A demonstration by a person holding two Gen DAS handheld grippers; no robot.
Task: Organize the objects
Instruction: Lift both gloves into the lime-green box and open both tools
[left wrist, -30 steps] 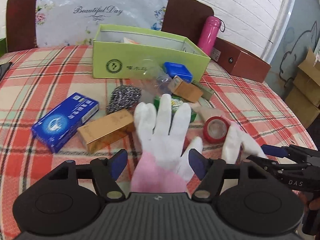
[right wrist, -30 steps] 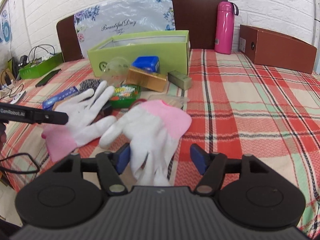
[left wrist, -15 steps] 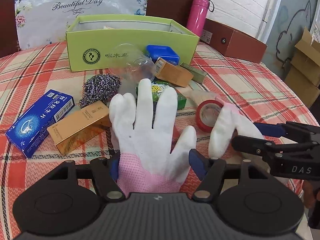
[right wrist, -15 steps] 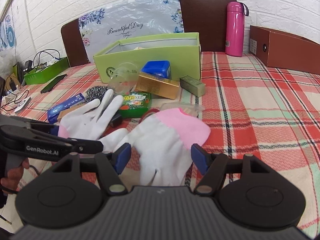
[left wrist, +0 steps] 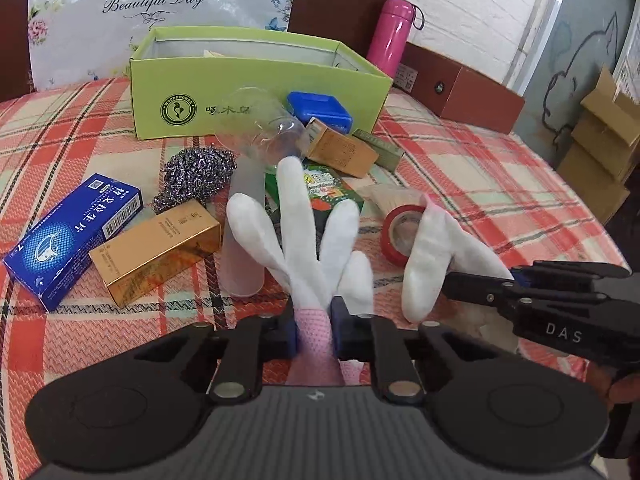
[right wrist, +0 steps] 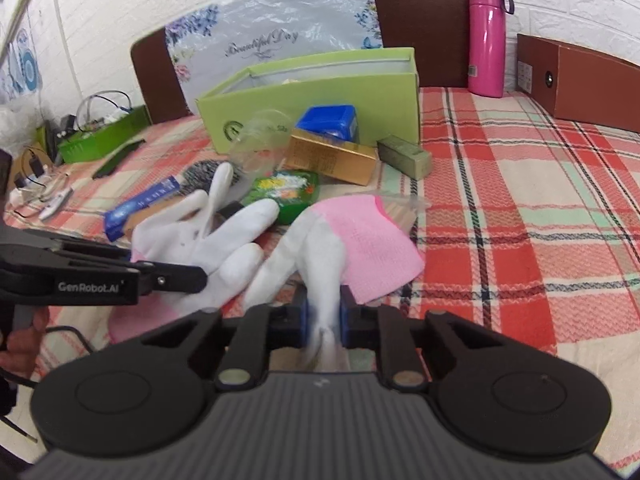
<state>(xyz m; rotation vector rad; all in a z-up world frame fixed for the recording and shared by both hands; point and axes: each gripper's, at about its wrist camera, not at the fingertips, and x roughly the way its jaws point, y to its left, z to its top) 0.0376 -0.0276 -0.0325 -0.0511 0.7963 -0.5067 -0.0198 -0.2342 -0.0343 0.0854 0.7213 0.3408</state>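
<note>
Two white gloves were getting grabbed at once: left gripper (left wrist: 314, 330) had just closed its jaws, pinching the pink cuff of the left glove (left wrist: 304, 248), and right gripper (right wrist: 324, 320) had just clamped the fingers of the right glove (right wrist: 320, 248). Both gloves lay near the desk's (right wrist: 520, 220) front edge, with the green box (left wrist: 248, 92) farther back.

Two white knit gloves with pink cuffs, on the plaid tablecloth (left wrist: 480, 184)

Left glove (left wrist: 304, 232): cuff pinched, fingers splayed; right glove (right wrist: 332, 248): fingers pinched, cuff flat; near front edge.

Two white gloves (left wrist: 316, 240) (right wrist: 320, 248), two gold boxes (left wrist: 156, 252) (left wrist: 342, 148), one green box (left wrist: 256, 84), one pink bottle (left wrist: 390, 36)
</note>
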